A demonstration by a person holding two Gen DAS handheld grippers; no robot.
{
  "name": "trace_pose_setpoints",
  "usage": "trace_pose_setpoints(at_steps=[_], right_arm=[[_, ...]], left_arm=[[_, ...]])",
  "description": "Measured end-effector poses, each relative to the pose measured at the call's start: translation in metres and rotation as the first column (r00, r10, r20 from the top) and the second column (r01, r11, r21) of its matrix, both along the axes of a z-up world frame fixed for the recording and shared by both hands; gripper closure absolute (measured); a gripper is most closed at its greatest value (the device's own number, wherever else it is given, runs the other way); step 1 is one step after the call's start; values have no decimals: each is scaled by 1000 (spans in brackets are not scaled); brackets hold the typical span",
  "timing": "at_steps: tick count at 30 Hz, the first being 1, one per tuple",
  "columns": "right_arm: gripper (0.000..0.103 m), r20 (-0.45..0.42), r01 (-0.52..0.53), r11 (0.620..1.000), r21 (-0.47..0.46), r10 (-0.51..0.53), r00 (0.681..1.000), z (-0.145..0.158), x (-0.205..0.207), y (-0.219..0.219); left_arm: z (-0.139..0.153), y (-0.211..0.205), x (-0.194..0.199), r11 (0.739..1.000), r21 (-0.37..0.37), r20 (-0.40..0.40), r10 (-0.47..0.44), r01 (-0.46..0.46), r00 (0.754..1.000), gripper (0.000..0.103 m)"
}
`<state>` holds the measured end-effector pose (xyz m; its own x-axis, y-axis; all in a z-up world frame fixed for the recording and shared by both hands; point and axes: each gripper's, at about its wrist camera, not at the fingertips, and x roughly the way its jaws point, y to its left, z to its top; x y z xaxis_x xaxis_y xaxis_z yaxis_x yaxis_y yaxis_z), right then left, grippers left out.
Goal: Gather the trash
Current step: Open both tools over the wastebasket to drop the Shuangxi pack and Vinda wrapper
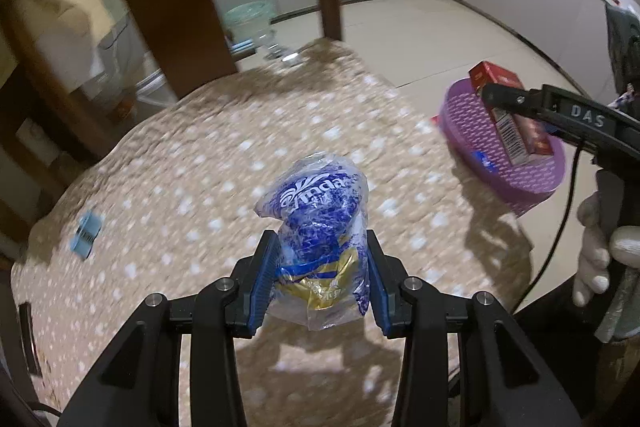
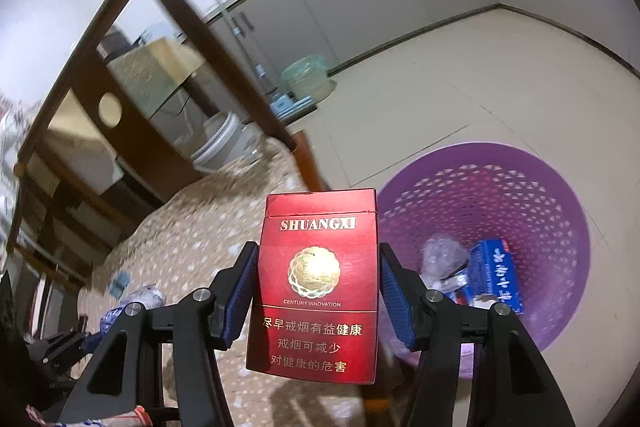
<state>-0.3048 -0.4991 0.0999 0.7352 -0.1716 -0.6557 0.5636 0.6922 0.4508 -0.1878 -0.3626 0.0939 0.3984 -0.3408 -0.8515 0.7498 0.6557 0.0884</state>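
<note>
the left gripper has its fingers clenched on one crumpled blue-and-clear plastic wrapper, held above the speckled counter. the right gripper grips one red cigarette pack upright, just beside the purple basket (standing on the floor past the counter's edge). inside the basket lie one blue box and one clear wrapper. one small blue scrap lies on the counter, well apart from the basket.
</note>
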Motion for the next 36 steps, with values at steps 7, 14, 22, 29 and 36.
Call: trace_pose_setpoints(at_steps=[7,14,22,29,36], right_arm=[[41,17,79,996,35,-79,997,-2,-22,-29],[40,27,161,983,90,-164,986,-10,-49,-56],[40,12,227,961,155,-232,973,-25,-64,-79],[38,-8,268,952,147,-269,963,-26,-64,-88],[33,-12,289,946,146,-291,957,-26,-65,-91]], left_arm=[[6,-41,-10,995,-43,-30,-91,90,995,63],[7,-85,-14,983,-98,-89,-163,155,983,63],[1,-133,-9,972,-149,-165,-204,180,965,63],[3,-162,-11,959,-186,-177,-249,216,952,60],[9,-151,-15,956,-197,-145,-249,219,957,32]])
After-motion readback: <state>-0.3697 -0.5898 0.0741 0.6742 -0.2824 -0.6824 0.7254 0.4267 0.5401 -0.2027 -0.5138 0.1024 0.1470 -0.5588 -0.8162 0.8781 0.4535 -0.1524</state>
